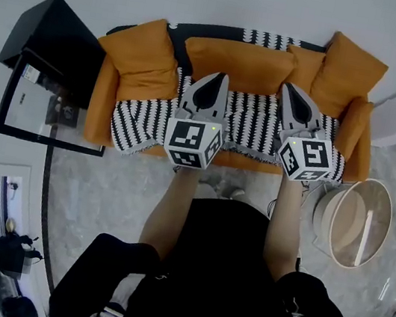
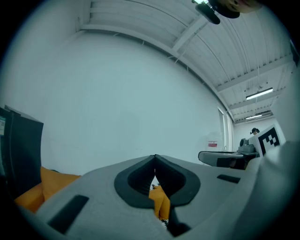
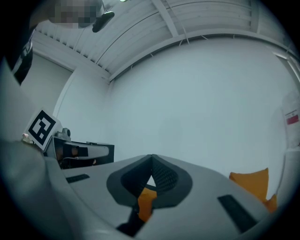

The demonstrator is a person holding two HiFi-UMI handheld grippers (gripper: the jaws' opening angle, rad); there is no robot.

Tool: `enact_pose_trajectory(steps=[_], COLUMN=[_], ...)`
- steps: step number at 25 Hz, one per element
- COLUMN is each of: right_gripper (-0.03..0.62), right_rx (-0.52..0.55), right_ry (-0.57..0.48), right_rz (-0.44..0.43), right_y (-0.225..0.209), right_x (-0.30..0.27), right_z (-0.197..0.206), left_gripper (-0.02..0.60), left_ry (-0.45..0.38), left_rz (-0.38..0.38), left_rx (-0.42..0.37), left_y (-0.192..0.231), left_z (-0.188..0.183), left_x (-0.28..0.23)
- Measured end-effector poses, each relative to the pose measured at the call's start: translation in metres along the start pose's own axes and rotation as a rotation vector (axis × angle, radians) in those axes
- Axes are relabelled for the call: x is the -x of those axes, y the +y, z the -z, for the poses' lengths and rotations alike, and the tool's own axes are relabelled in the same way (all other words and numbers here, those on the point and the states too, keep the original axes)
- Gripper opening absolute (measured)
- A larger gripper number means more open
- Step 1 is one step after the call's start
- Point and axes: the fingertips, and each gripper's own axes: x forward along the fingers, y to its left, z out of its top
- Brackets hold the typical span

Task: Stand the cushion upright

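**Two Grippers Take Hold of Sofa Cushion for the Lift**

A person stands before an orange sofa (image 1: pixel 101 103), holding the left gripper (image 1: pixel 215 78) and the right gripper (image 1: pixel 292 89) level and side by side over a zigzag throw (image 1: pixel 140 122). The tips meet the lower edge of the middle cushion (image 1: pixel 238 62), one near each bottom corner. The cushion rests against the backrest, between other orange cushions. Both tools have their jaws pressed together. In each gripper view a sliver of orange cloth (image 2: pixel 161 200) sits in the gap just behind the closed tips. This suggests each is pinching the cushion's edge, though the contact itself shows only small.

The step in hand looks like the raise, with the cushion gripped at two points and ready to be tipped up on its edge. The next move likely calls for both hands to rise together and evenly, so the soft cushion neither twists nor sags. It would then need leaning on the backrest before release.

Little writing can be read. Each marker cube (image 1: pixel 193 142) bears black-and-white square codes, not letters. A small red-and-white wall sign (image 2: pixel 212 144) shows in the left gripper view, too small to read. No brand name is visible.
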Motion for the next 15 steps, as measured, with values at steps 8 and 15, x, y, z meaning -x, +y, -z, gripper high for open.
enact_pose_trajectory(steps=[8,15], right_gripper=[0.009,0.009], right_rx=[-0.001,0.001], right_ry=[0.010,0.032], right_rz=[0.014,0.005], right_y=[-0.001,0.010], right_x=[-0.004,-0.010], right_z=[-0.005,0.007], left_gripper=[0.009,0.009], left_ry=[0.005,0.012], left_rz=[-0.020,-0.005], left_rx=[0.005,0.020], left_y=[0.012,0.019], left_z=[-0.007,0.001], left_x=[-0.002,-0.001])
